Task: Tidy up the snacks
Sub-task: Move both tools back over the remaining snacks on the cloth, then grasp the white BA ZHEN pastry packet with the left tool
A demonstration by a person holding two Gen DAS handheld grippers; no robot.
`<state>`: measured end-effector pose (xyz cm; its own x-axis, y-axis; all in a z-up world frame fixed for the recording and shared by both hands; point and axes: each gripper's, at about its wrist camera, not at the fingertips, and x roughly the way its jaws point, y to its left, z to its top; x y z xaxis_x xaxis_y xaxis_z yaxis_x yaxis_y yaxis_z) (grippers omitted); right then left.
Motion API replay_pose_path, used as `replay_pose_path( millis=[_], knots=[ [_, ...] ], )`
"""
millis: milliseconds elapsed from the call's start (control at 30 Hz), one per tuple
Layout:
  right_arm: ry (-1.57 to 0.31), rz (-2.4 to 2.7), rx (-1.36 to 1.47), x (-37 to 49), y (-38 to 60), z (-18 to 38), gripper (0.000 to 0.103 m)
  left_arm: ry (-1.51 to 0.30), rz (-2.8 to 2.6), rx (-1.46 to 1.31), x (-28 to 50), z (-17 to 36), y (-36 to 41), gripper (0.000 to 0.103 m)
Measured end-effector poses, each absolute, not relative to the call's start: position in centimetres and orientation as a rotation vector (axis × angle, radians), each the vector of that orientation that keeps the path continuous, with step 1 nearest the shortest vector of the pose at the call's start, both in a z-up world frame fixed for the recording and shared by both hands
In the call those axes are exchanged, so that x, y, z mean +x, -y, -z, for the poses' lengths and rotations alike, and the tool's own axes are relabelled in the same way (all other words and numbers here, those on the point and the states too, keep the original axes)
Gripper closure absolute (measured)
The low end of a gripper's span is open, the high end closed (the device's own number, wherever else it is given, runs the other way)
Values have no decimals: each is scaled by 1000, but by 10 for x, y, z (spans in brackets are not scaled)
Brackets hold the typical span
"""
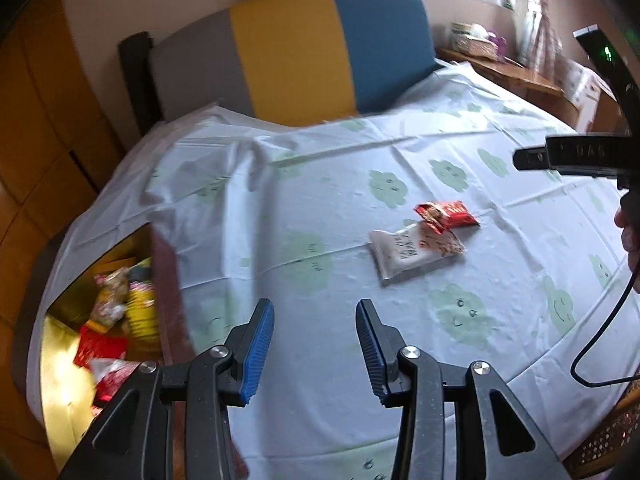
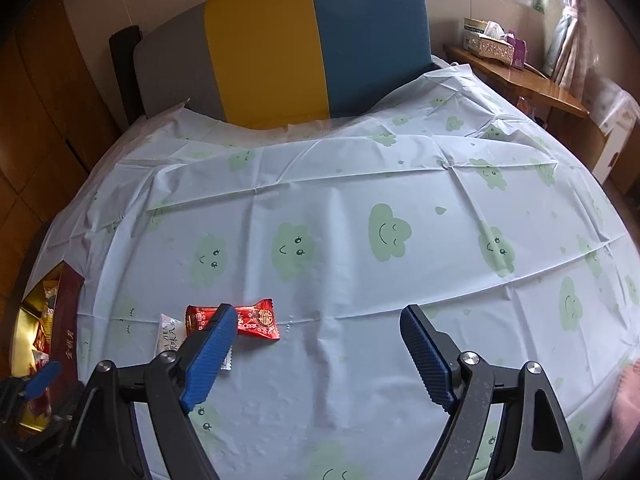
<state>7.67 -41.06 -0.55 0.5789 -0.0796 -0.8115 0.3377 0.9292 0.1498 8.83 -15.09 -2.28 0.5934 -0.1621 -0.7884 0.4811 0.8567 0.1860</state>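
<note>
At the far left, off the edge of the bed, a box (image 1: 68, 360) with a gold lining and a dark red wall holds a jumble of snack packets (image 1: 120, 308) in yellow, red and white. Right of it the left gripper (image 1: 316, 344) hangs over the pale sheet (image 1: 320, 160) printed with green smiling clouds; its blue-padded jaws stand partly apart with only bare sheet between them. Farther right and beyond it lie two loose snacks touching each other: a white packet (image 1: 412, 254) nearer, and a red candy packet (image 1: 448, 214) resting against its far edge. In the right wrist view the right gripper (image 2: 316, 344) has its jaws spread wide and empty, its left finger (image 2: 208, 356) overlapping the red packet and hiding most of the white one. A grey, yellow and blue headboard (image 2: 264, 56) stands at the far end of the bed, and a wooden side table (image 2: 532, 84) with a tissue box (image 2: 490, 38) sits at the far right.
</note>
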Motion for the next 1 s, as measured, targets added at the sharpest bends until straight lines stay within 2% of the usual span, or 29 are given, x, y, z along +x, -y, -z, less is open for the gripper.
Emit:
replay_pose_path(
  millis=[100, 133, 367, 433, 667, 800, 867, 900, 933, 1000],
  knots=[
    [-927, 239, 326, 77, 412, 5, 19, -908, 450, 419, 100, 32, 163, 58],
    [-930, 237, 333, 77, 412, 6, 18, -922, 468, 419, 104, 35, 166, 54],
    [-946, 211, 376, 78, 413, 8, 18, -926, 590, 511, 126, 45, 199, 42],
    [-948, 206, 387, 78, 414, 8, 18, -915, 645, 558, 130, 49, 211, 35],
    [-949, 207, 407, 79, 417, 7, 17, -925, 784, 722, 140, 74, 246, 34],
    [-952, 208, 407, 80, 417, 7, 17, -937, 820, 721, 152, 83, 253, 34],
    [-956, 209, 407, 81, 417, 8, 17, -950, 826, 694, 155, 83, 254, 37],
    [-958, 210, 408, 81, 417, 9, 17, -962, 840, 666, 156, 82, 253, 56],
    [-960, 209, 407, 81, 417, 9, 17, -983, 858, 640, 156, 82, 252, 63],
    [-962, 209, 401, 81, 417, 10, 17, -970, 831, 644, 150, 82, 250, 65]
  ],
)
